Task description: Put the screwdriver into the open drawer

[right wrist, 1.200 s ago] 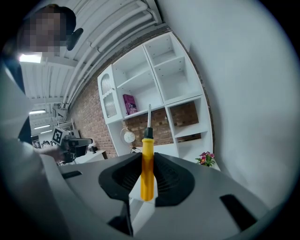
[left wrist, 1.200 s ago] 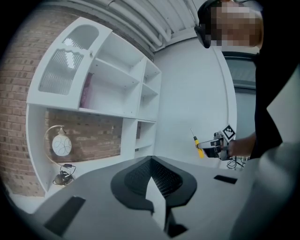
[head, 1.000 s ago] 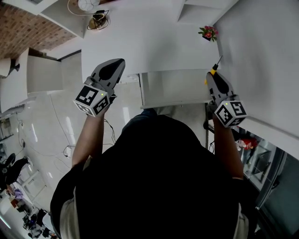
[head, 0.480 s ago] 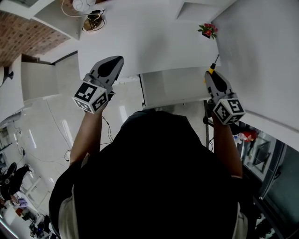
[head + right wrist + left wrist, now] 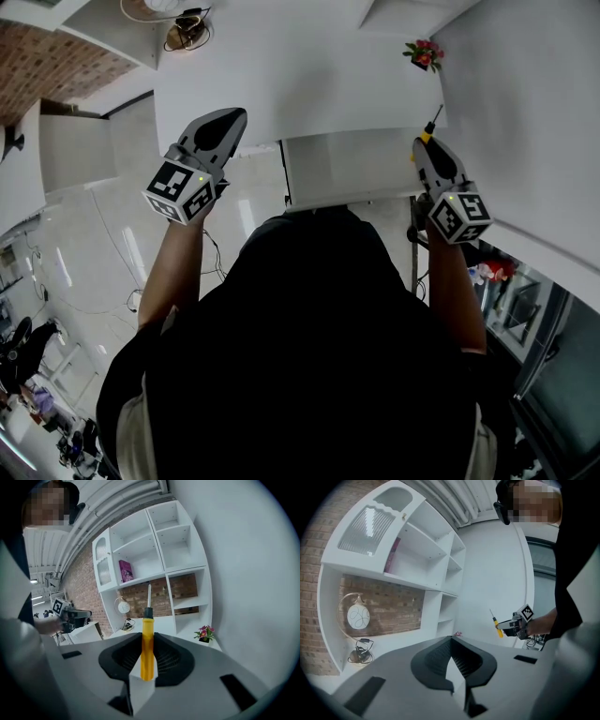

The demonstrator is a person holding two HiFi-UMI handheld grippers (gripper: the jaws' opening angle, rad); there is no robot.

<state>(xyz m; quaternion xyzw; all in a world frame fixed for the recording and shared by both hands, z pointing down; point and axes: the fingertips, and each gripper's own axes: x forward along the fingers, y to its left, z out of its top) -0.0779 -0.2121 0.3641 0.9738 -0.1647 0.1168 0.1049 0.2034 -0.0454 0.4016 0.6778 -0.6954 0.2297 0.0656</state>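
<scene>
Okay, right fingers (image 5: 171,660) are pinched on the yellow handle of the screwdriver (image 5: 147,641), with the shaft pointing forward out of the right gripper (image 5: 425,150). Left fingers (image 5: 433,660) are closed together with nothing between them; the left gripper (image 5: 223,129) hangs off to the left of the drawer (image 5: 347,169). Progress: pickup done, drawer open, tool in the air by the drawer's right edge, not yet inside. Left to do, I'd say: shift it left over the opening, lower, let go. Room: the drawer interior looks bare and wide. The desk (image 5: 281,84) edge sits just behind it, and the wall (image 5: 525,112) is close on the right. The flower pot (image 5: 424,53) is near the far right corner, apart from the tip.
</scene>
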